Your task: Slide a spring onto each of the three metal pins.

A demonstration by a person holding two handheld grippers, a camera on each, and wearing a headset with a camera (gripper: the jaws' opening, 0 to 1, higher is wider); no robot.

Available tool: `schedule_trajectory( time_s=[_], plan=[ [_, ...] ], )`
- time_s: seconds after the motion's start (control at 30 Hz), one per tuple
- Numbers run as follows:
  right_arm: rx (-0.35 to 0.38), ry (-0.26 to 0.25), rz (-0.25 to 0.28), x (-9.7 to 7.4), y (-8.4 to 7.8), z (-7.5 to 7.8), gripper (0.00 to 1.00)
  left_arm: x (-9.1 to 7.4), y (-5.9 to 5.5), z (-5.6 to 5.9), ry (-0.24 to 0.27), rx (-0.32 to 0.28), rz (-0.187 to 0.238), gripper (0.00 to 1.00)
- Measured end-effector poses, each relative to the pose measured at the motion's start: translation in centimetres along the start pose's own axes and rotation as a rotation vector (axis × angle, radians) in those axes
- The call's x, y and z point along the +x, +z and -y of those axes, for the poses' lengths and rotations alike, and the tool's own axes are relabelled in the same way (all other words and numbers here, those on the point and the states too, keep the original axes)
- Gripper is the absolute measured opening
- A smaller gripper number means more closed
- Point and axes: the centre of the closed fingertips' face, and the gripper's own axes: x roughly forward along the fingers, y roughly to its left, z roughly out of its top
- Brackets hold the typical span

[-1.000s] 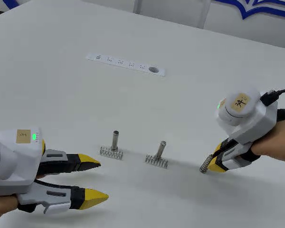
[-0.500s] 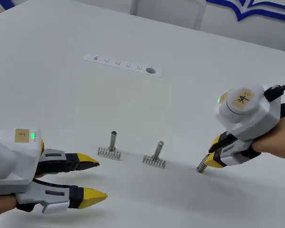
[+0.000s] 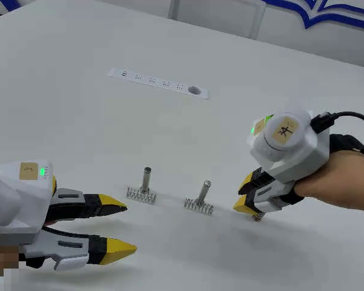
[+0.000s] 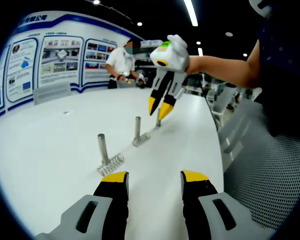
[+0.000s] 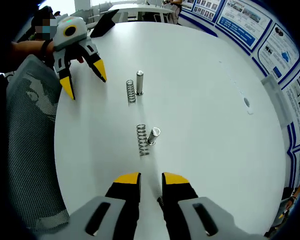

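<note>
Head view: our left hand-held gripper [image 3: 130,227] sits lower left, jaws apart; our right hand-held gripper [image 3: 246,203], centre right, clamps a spring [image 3: 258,216]. Left gripper view: two pins [image 4: 103,147] stand mid-frame. Right gripper view: loose springs [image 5: 141,139] lie beside them.

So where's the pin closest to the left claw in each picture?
Head view: the pin stands left of centre, ahead of the left claw.
Left gripper view: lower left, just beyond the claw's tips.
Right gripper view: upper middle, near the left claw.
Shared landmark: the spring lying at its foot.
</note>
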Motion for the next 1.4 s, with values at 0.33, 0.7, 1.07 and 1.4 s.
schedule_trajectory(
  time_s=[0.33,0.7,1.07,1.4],
  plan=[
    [-0.041,0.031,0.019,2.4,1.1,-0.8,0.17,0.1,-0.1,0.0,0.001,-0.005,-0.003,0.42],
    [-0.067,0.046,0.033,4.0,1.4,-1.0,0.15,0.1,-0.3,-0.1,0.005,-0.011,-0.012,0.42],
    [-0.092,0.061,0.032,4.6,1.5,-1.2,0.12,0.0,-0.5,-0.2,0.009,-0.015,-0.017,0.41],
    [-0.064,0.077,0.009,4.4,1.1,-1.6,0.12,0.1,-0.4,-0.1,0.006,-0.015,-0.017,0.41]
  ],
)
